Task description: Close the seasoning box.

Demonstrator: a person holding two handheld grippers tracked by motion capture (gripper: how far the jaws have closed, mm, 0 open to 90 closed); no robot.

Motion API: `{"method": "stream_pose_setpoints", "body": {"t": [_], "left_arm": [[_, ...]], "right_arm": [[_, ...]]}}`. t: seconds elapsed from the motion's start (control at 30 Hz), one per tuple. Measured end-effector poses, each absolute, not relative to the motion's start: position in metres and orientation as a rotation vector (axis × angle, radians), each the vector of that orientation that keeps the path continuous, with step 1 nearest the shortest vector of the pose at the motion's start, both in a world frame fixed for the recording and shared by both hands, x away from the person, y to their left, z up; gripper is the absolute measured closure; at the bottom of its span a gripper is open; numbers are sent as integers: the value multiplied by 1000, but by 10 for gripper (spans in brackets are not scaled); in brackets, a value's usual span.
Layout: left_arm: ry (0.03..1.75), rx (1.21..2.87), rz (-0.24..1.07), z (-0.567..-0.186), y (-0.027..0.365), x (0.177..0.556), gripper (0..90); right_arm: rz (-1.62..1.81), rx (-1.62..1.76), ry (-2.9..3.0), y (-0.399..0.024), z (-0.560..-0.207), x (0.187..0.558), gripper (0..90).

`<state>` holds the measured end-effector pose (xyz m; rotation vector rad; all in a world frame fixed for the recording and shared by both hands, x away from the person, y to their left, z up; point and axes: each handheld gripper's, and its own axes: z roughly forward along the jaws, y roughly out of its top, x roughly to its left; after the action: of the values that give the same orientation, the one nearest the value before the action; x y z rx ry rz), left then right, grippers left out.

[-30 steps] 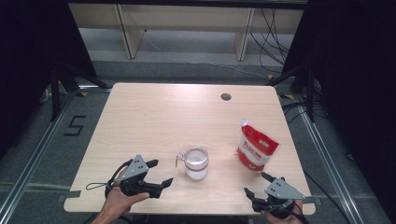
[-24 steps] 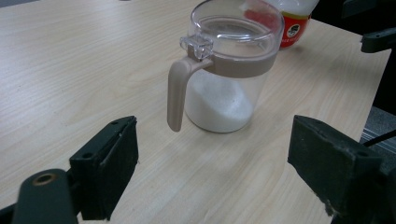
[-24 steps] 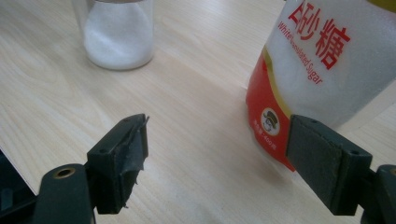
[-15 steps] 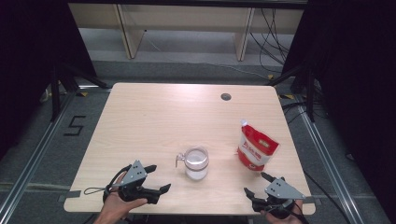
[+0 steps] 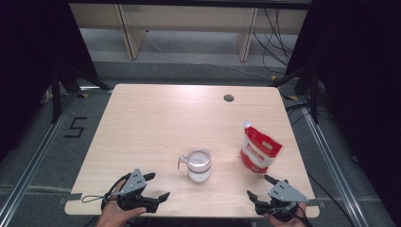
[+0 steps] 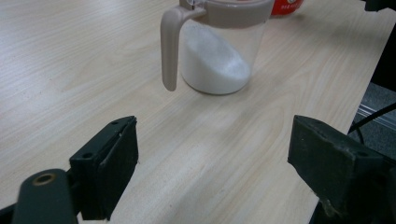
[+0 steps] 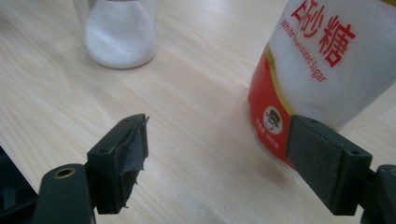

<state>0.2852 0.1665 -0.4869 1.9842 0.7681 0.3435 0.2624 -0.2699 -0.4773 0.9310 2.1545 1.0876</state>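
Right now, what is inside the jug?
The jug holds a white granular heap, sloped higher toward one side, filling roughly its lower half. The beige lid covers the top, so the opening is hidden. What the grains are can't be told.

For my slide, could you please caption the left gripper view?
Open left gripper faces a handled jar of white granules.

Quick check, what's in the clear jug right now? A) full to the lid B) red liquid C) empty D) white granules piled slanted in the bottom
D: the left gripper view shows white granules heaped on a slant in the lower part of the clear jug, well below its beige lid.
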Motion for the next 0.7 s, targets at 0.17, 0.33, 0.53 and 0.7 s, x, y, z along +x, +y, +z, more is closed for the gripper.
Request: {"method": "stream_pose_setpoints", "body": {"t": [0.17,0.33,0.53,0.7], "left_arm": [[744,2017,359,-490,165,279,159],[758,2026,346,-495,165,274,159],[752,2052,356,-500,161,272,159],[751,2039,347,-501,159,271,159]], "right_arm": [[1091,933,2153,-269,-478,262,221],[1108,900,2162,-269,-479,263,209],[1122,882,2184,-266,-481,262,203],[1144,887,2187,-265,-482,263,203]]}}
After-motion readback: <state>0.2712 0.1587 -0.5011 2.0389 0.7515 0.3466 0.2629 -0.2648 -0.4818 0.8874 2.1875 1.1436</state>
